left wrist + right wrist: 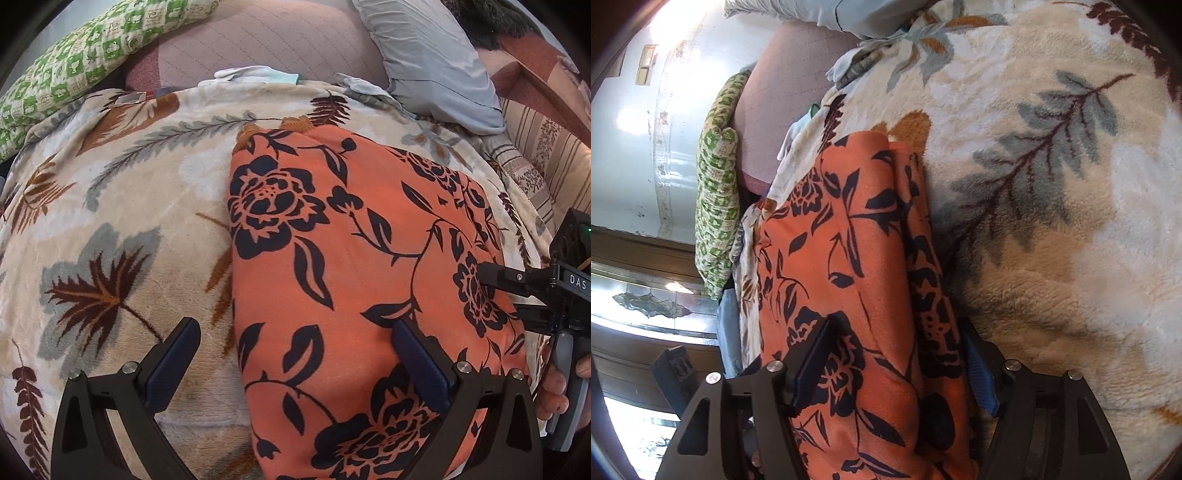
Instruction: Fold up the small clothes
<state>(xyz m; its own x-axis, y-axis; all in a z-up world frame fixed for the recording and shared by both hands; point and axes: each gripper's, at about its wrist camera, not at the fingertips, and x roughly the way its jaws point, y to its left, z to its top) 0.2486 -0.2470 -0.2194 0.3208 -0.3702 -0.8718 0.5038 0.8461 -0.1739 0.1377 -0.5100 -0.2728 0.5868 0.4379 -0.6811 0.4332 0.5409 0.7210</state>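
Orange flowered garment (332, 258) lies folded on the leaf-patterned blanket (129, 221). My left gripper (295, 354) stands wide open over its edge, gripping nothing. My right gripper (894, 369) straddles its other edge, fingers (809, 365) apart, not pinching.

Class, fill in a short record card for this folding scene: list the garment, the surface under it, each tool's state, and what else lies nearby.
garment: orange cloth with dark navy flower print, folded into a rough rectangle with layered edges
surface: cream fleece blanket with grey and brown leaf pattern
left tool: open, one finger over the garment, one over the blanket
right tool: jaws apart, straddling the garment's layered edge
nearby: green and white patterned pillow; pale grey pillow; white glove at the blanket's far edge
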